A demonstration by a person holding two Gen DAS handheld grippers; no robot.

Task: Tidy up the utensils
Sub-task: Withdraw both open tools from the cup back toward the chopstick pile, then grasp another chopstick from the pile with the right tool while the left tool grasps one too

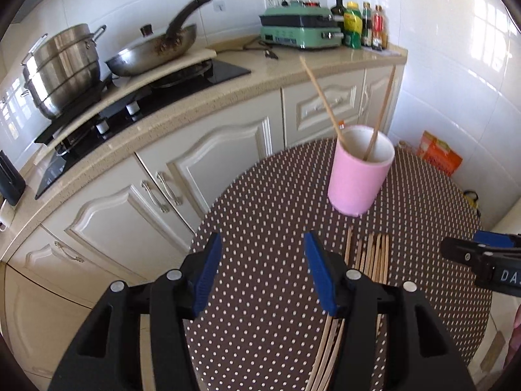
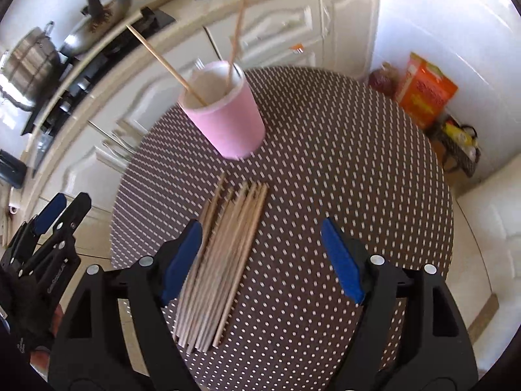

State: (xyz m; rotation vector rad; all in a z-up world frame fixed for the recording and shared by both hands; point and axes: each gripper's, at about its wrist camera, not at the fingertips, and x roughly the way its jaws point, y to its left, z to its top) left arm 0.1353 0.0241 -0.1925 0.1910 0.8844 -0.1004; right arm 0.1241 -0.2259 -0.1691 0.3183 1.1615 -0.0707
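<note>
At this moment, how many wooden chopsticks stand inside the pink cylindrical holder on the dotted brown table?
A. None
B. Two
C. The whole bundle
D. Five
B: two wooden chopsticks lean apart inside the pink cylindrical holder, while the rest of the bundle lies flat on the dotted brown table in front of it.

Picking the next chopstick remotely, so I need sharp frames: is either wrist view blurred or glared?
Right wrist view: pile of chopsticks and pink cup smeared by motion blur. Left wrist view: sharper, cup crisp; window glare on wall tiles; fisheye bends the counter.
</note>
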